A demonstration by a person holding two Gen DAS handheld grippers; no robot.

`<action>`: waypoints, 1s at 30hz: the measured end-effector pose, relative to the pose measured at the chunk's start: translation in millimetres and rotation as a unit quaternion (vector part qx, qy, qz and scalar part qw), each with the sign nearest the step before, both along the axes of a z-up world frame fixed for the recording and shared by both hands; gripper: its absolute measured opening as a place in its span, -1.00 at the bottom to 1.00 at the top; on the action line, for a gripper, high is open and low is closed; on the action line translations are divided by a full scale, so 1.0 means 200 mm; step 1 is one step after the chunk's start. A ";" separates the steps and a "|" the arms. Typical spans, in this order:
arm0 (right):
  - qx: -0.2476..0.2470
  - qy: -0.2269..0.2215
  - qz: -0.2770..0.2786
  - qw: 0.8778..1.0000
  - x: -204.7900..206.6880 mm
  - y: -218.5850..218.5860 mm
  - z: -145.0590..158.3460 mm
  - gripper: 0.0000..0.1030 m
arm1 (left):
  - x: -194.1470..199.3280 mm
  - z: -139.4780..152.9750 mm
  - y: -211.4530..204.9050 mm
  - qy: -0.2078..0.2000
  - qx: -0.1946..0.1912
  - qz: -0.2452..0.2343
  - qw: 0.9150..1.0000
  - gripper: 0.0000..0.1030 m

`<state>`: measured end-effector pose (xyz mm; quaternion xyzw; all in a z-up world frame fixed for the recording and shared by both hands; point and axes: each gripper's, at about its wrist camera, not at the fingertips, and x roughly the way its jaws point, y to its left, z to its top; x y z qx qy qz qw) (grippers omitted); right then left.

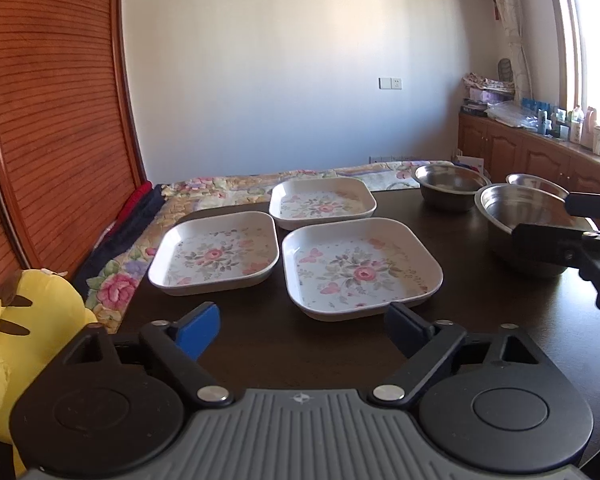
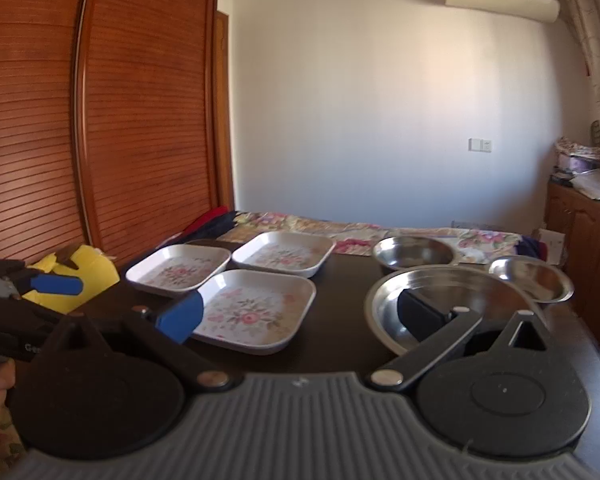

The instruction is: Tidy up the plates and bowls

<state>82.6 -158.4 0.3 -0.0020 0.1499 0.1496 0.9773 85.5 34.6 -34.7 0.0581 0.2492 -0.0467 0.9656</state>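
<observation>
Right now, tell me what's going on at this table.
A person is sorting dishes with a gripper in each hand. Three flowered plates lie side by side, unstacked, on the dark table, and three steel bowls sit apart on the other side. The left gripper is open in front of the nearest plate, touching nothing. The right gripper is open at the nearest bowl, one finger over its rim. Nothing is lifted.
</observation>
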 end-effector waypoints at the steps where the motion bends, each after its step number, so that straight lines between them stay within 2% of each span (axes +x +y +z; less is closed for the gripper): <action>1: -0.001 0.002 0.003 1.000 0.01 0.01 0.00 1.00 | 0.02 -0.01 0.00 0.004 -0.002 -0.004 1.000 0.66; 11: -0.015 0.037 0.031 0.999 0.19 0.08 -0.06 0.98 | 0.18 -0.04 0.06 0.015 -0.006 -0.018 1.000 0.39; 14: -0.011 0.053 0.038 0.998 0.25 0.10 -0.07 0.77 | 0.23 -0.05 0.07 0.018 -0.009 -0.024 1.000 0.33; 16: -0.010 0.061 0.047 0.997 0.28 0.12 -0.07 0.75 | 0.26 -0.06 0.08 0.021 -0.011 -0.029 0.999 0.24; 21: -0.030 0.070 0.054 0.996 0.34 0.19 -0.10 0.62 | 0.34 -0.08 0.08 0.032 -0.021 -0.043 0.998 0.21; 24: -0.038 0.079 0.052 0.995 0.37 0.21 -0.11 0.54 | 0.38 -0.10 0.08 0.039 -0.023 -0.049 0.998 0.10; 30: -0.057 0.095 0.053 0.992 0.42 0.24 -0.16 0.44 | 0.43 -0.12 0.10 0.045 -0.031 -0.053 0.997 0.06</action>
